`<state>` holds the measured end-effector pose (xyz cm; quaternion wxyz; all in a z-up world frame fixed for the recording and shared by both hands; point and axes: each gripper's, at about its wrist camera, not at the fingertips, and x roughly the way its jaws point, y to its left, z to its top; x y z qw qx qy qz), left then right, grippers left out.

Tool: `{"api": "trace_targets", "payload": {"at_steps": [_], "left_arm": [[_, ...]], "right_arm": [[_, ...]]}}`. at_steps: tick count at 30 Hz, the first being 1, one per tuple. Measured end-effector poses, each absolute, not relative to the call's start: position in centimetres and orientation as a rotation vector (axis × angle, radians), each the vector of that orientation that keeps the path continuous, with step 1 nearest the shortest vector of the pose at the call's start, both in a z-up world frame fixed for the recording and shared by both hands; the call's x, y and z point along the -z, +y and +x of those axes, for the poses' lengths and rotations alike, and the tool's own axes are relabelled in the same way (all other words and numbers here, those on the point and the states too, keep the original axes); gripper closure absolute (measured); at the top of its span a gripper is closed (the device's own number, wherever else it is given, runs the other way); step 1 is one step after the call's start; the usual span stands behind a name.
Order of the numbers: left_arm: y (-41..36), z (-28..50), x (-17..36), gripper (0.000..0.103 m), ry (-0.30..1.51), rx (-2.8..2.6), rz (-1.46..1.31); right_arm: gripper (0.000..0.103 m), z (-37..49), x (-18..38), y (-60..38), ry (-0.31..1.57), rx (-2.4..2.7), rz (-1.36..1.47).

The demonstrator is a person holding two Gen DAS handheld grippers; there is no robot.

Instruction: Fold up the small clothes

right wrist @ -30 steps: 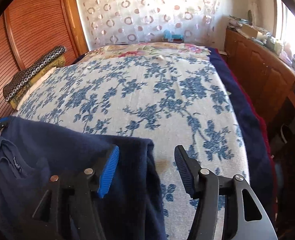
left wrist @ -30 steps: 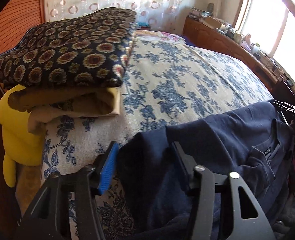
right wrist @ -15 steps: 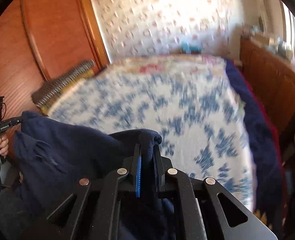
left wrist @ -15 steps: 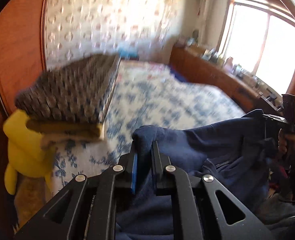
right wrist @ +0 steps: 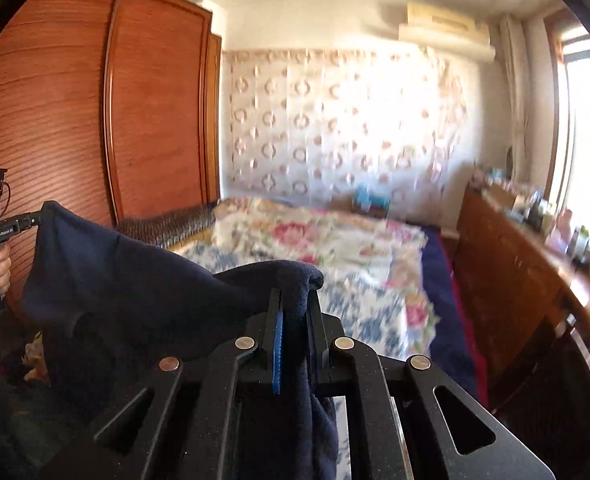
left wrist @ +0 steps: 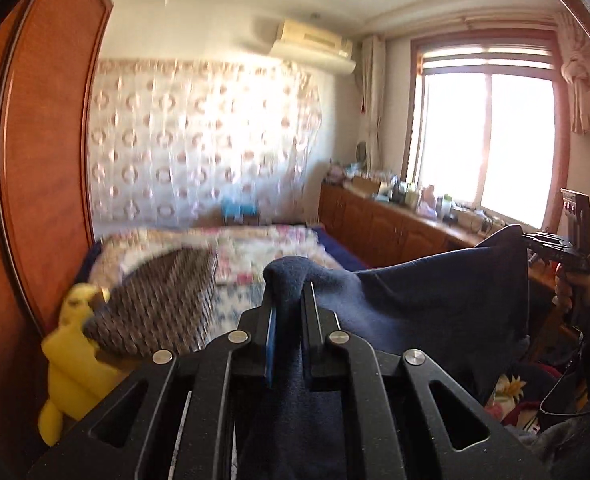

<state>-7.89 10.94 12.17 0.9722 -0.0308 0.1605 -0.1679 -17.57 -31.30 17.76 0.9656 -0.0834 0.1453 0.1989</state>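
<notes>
A navy blue garment (left wrist: pixel 427 304) hangs stretched between my two grippers, lifted well above the bed. My left gripper (left wrist: pixel 289 300) is shut on one corner of it, the cloth bunched over the fingertips. My right gripper (right wrist: pixel 295 300) is shut on the other corner of the garment (right wrist: pixel 135 276). Each gripper shows at the far end of the cloth in the other's view: the right one in the left wrist view (left wrist: pixel 551 252), the left one in the right wrist view (right wrist: pixel 3 232). The garment's lower part drops out of view.
The bed (right wrist: pixel 359 264) with a blue-flowered cover lies below and ahead. A folded patterned blanket (left wrist: pixel 163 304) on a yellow cushion (left wrist: pixel 71 364) sits at its left edge by the wooden wardrobe (right wrist: pixel 75 120). A wooden cabinet (left wrist: pixel 379 224) with clutter runs under the window on the right.
Both grippers closed on the garment's corners on the bed, then lifted it up high. The views now tilt up toward the wall and ceiling.
</notes>
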Motion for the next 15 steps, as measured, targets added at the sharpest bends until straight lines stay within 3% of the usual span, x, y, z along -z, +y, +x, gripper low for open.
{"api": "trace_targets", "payload": {"at_steps": [15], "left_arm": [[12.6,-9.7,-18.1,0.092,0.136,0.308,-0.041]], "right_arm": [[0.094,-25.9,-23.3,-32.8,0.082,-0.380,-0.240]]}}
